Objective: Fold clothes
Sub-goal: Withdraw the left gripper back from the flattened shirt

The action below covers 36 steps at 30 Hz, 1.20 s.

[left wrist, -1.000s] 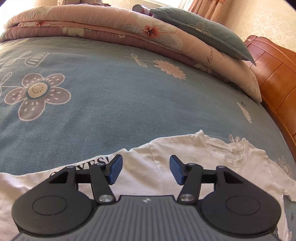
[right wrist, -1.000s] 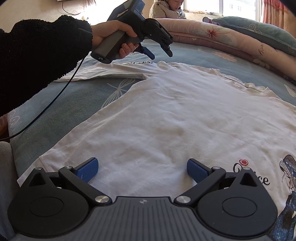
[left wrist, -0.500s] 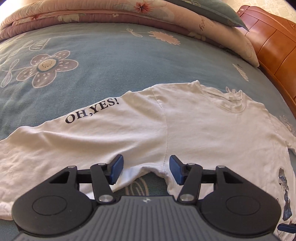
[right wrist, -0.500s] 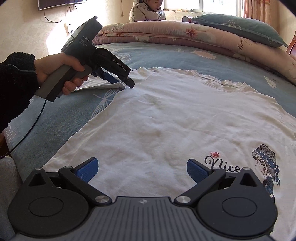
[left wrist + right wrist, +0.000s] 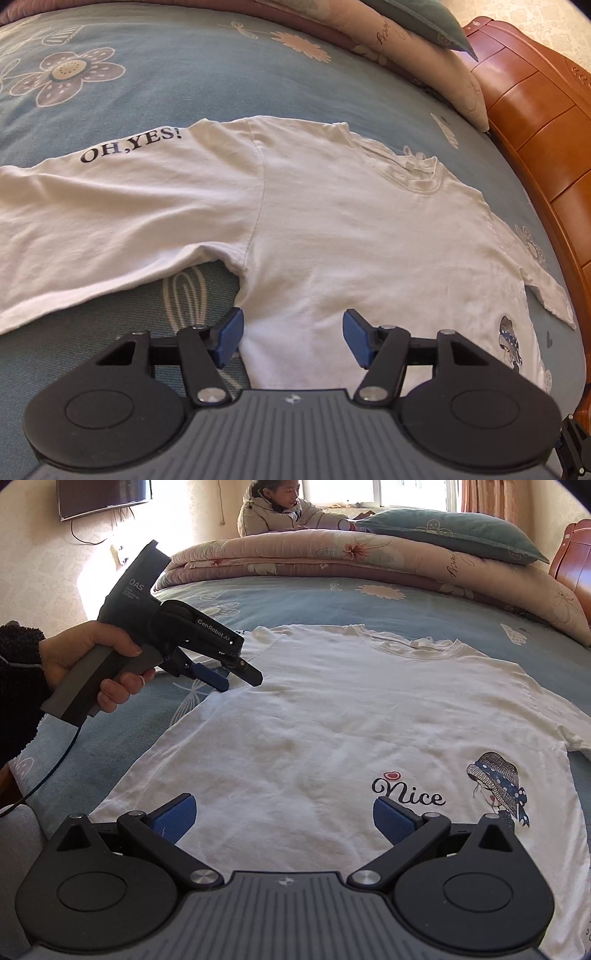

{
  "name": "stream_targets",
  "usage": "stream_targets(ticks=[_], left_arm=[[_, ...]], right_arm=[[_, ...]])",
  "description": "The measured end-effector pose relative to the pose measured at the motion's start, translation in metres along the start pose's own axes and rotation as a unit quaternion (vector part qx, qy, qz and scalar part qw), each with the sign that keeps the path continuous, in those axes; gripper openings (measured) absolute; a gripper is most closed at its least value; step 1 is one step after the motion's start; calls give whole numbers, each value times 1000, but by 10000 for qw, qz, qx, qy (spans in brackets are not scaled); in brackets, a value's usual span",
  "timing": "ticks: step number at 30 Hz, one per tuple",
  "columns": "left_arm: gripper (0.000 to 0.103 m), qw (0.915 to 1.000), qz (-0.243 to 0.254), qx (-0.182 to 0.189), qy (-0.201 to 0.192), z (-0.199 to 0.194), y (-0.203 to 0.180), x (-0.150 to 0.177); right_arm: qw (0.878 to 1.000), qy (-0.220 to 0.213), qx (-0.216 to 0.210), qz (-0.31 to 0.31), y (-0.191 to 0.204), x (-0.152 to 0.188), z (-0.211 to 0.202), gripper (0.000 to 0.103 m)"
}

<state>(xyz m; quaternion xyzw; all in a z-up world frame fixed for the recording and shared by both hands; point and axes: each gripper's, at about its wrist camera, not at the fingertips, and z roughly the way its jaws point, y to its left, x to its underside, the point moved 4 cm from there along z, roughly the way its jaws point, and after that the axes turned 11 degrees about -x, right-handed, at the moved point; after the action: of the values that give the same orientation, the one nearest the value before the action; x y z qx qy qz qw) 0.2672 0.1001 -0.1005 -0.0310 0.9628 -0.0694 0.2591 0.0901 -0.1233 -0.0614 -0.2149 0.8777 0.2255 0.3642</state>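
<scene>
Right gripper (image 5: 284, 818) sits at the bottom of its frame, matte black arms with ribbed blue pads (image 5: 173, 818) spread wide, nothing between them, hovering over the lower hem area of the shirt (image 5: 332, 731). The shirt's a soft white cotton tee, a bit rumpled, laid flat face up on the bedspread (image 5: 332, 602), with a curly black "Nice" print (image 5: 408, 792) and a little cartoon girl in a dotted hat (image 5: 496, 781) at lower right.

Left gripper (image 5: 291, 332) is also parted, blue pads either side of the shirt's edge just below the armpit, not pinching any cloth as far as I can see. In the right view it's at mid left, an angular dark grey pistol-grip thing held in a hand (image 5: 92, 664) with a fuzzy black sleeve. The sleeve (image 5: 110, 206) of the tee stretches out to the left with "OH,YES!" (image 5: 131, 146) in black letters, ribbed collar (image 5: 417, 173) toward upper right.

The bedspread is smooth blue-grey with flower prints. Farther back, a puffy folded pink quilt (image 5: 332, 554), a teal pillow (image 5: 450, 531) on top, and a glossy orange wood headboard (image 5: 535, 129) on the right.
</scene>
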Motion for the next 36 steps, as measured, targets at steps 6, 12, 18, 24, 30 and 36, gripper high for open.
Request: stream_targets(ticks=[6, 12, 18, 24, 30, 36], left_arm=[[68, 9985, 236, 467, -183, -30, -26, 6], [68, 9994, 138, 191, 245, -2, -28, 26], [65, 9978, 59, -643, 129, -23, -12, 25], [75, 9985, 427, 39, -326, -51, -56, 24], [76, 9935, 935, -391, -517, -21, -92, 51], [96, 9869, 1361, -470, -733, -8, -92, 77]], right_arm=[[9980, -144, -6, 618, -21, 3, -12, 103], [9969, -225, 92, 748, -27, 9, -27, 103], [9941, -218, 353, 998, -50, 19, -38, 103], [9910, -116, 881, 997, -83, 17, -40, 103], [9882, 107, 1409, 585, -111, 10, -20, 103], [9894, 234, 1285, 628, -121, 36, 1, 103]])
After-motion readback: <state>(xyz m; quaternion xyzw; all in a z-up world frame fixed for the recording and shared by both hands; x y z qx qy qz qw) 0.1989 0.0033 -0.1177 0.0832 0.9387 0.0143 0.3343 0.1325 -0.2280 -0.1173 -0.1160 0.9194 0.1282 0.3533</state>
